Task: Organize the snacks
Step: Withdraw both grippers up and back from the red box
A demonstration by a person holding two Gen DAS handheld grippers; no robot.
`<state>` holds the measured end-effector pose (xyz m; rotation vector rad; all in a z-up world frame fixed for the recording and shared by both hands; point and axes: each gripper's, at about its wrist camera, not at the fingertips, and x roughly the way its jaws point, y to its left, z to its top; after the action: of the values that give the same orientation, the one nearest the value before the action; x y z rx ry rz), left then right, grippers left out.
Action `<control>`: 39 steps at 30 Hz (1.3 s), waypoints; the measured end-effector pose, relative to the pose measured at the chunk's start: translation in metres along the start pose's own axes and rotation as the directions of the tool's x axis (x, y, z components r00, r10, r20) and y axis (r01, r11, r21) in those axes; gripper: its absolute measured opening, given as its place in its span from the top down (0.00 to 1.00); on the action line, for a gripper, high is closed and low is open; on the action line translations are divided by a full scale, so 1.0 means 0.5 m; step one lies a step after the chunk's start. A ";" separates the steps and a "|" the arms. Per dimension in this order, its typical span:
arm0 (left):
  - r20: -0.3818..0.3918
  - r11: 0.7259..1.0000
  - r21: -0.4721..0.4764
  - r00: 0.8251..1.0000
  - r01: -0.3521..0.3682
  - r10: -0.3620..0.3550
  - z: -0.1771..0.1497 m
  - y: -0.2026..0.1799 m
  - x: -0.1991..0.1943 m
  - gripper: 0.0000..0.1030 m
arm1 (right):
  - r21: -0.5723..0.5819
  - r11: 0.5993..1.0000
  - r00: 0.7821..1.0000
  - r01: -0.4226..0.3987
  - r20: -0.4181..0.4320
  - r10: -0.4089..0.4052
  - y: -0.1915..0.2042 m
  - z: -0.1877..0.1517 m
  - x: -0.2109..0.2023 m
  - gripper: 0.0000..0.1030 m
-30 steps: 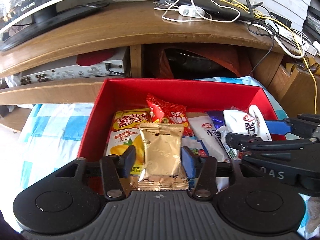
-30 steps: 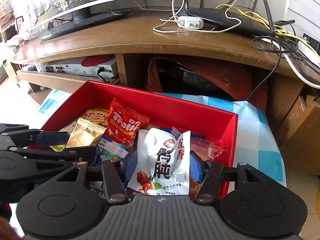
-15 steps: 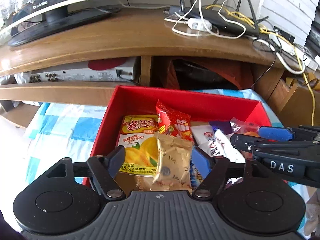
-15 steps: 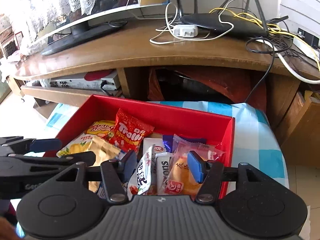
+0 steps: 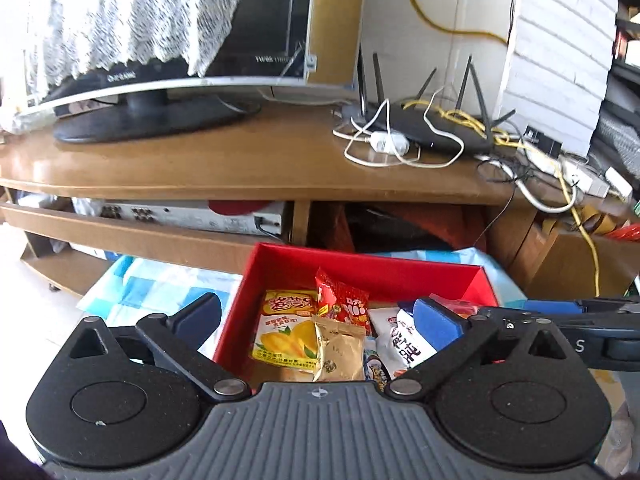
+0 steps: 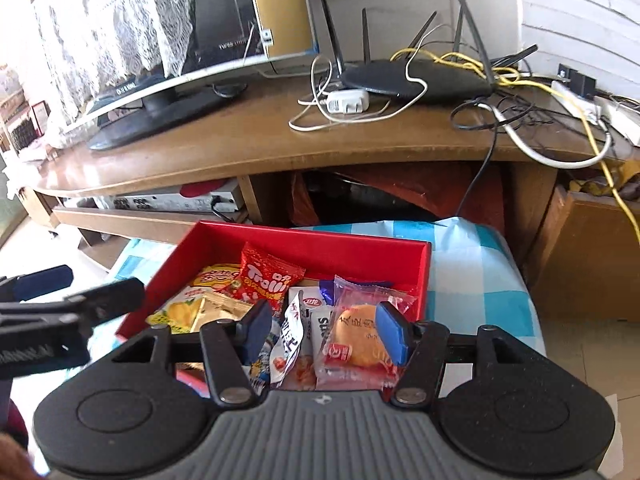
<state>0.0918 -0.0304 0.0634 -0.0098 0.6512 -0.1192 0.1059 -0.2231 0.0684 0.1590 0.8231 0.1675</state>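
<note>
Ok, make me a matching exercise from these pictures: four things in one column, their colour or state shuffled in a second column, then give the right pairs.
Things:
1. box
2. mango packet
3. left gripper
4. router

Colour or state:
A. black, with upright antennas
B. red, holding the snacks
C. wide open, nothing between the pads
D. yellow, lying flat in the box

Pairs: 1-B, 2-D, 3-C, 4-A
</note>
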 end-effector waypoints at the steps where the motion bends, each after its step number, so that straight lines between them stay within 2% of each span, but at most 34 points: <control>1: 0.000 1.000 0.004 1.000 0.001 -0.001 -0.002 -0.001 -0.008 0.00 | 0.004 1.000 1.000 -0.003 0.002 0.003 0.001 -0.005 -0.011 0.29; 5: -0.041 1.000 -0.006 0.999 0.005 -0.006 -0.018 -0.001 -0.016 0.00 | 0.023 1.000 1.000 -0.013 0.005 0.013 0.002 -0.034 -0.058 0.29; 11: -0.070 0.995 -0.062 0.994 0.079 -0.083 -0.065 0.007 -0.040 0.00 | 0.021 1.000 1.000 -0.006 0.008 0.006 0.007 -0.086 -0.112 0.29; 16: -0.078 0.992 -0.101 0.993 0.080 -0.088 -0.102 0.022 -0.075 0.00 | 0.040 0.999 1.000 -0.028 0.008 0.028 0.009 -0.121 -0.151 0.28; 18: -0.108 0.987 -0.132 0.989 0.090 -0.104 -0.111 0.028 -0.079 0.00 | 0.036 0.999 0.999 -0.034 0.003 0.034 0.016 -0.134 -0.158 0.26; 20: -0.134 0.988 -0.111 0.984 0.103 -0.118 -0.122 0.022 -0.077 0.00 | 0.030 0.999 0.999 -0.041 -0.004 0.041 0.024 -0.145 -0.163 0.25; 23: -0.159 0.996 -0.045 0.984 0.073 -0.080 -0.145 0.002 -0.073 0.00 | 0.013 0.999 0.999 -0.032 -0.017 0.032 0.035 -0.162 -0.168 0.25; 29: -0.164 0.993 -0.057 0.980 0.105 -0.113 -0.180 -0.002 -0.082 0.00 | 0.017 1.000 0.997 -0.009 -0.074 0.010 0.033 -0.200 -0.160 0.25; 33: -0.142 0.989 -0.065 0.980 0.131 -0.139 -0.193 -0.004 -0.093 0.00 | 0.019 1.000 0.997 -0.002 -0.079 0.003 0.031 -0.212 -0.164 0.25; 36: -0.167 0.987 -0.075 0.974 0.143 -0.154 -0.197 -0.006 -0.089 0.00 | 0.020 1.000 0.996 0.004 -0.085 -0.002 0.031 -0.219 -0.164 0.25; 39: -0.184 0.990 -0.088 0.975 0.110 -0.125 -0.203 -0.005 -0.088 0.00 | 0.019 1.000 0.995 0.011 -0.097 -0.009 0.030 -0.223 -0.160 0.25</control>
<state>-0.0046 -0.0252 0.0092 -0.1136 0.8450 -0.2112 -0.0312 -0.2169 0.0541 0.1659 0.9224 0.1588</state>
